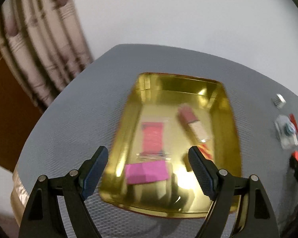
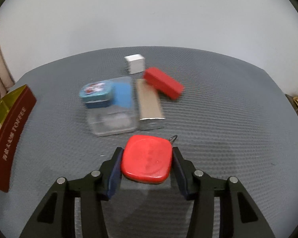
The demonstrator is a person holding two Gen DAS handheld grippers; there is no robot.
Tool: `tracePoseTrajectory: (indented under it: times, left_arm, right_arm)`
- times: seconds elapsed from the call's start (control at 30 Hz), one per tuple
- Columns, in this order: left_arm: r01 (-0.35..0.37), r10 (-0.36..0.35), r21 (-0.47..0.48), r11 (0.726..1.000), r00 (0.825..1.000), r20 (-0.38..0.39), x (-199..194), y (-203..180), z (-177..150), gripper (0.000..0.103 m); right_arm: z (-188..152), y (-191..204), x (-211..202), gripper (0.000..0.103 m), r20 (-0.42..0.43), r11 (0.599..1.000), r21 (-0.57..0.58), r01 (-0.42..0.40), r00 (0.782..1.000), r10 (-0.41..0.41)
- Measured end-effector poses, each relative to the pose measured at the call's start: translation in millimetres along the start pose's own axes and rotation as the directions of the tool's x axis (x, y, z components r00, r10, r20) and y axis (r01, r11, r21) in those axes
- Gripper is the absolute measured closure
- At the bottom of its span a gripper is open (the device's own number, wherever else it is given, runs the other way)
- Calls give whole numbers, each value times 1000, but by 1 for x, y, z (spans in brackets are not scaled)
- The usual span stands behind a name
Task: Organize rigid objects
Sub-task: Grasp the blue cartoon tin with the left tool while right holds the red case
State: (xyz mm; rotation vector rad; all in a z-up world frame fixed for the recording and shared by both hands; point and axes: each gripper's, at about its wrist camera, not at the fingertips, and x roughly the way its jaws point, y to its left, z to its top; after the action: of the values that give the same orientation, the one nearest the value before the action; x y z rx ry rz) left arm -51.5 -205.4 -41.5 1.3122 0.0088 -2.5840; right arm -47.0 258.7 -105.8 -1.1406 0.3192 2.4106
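Two grippers work one grey worktop [image 2: 218, 103]. Largest is the gold tin [image 1: 224, 123], straight ahead at 12 o'clock of the left gripper [image 1: 149, 170], which hangs wide and empty above its near rim; a pink block [image 1: 147, 170] and red packet [image 1: 152, 136] lie inside. Smaller, the red case [image 2: 147, 162] sits between the right gripper's [image 2: 147, 165] pads, which look to touch its sides: a grasp, I judge. From there the tin lies at 9 o'clock, nearer the left hand.
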Motion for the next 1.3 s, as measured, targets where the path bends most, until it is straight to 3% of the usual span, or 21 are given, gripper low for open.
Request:
tracePoseTrajectory:
  times: [0.37, 0.63, 0.9, 1.3]
  left_arm:
    - [101, -104, 181, 978, 995, 9, -20, -83, 2, 23]
    - [218, -214, 260, 941, 976, -45, -23, -166, 21, 23]
    - [334, -315, 247, 910, 942, -113, -10, -237, 36, 23]
    - [353, -307, 207, 913, 925, -223, 27, -282, 46, 23]
  right_arm:
    - [16, -52, 18, 54, 0, 996, 15, 88, 996, -88]
    - [17, -59, 21, 53, -3, 997, 32, 71, 998, -70]
    - [19, -61, 18, 53, -2, 997, 34, 67, 998, -66]
    - [14, -66, 6, 53, -1, 998, 41, 55, 998, -55]
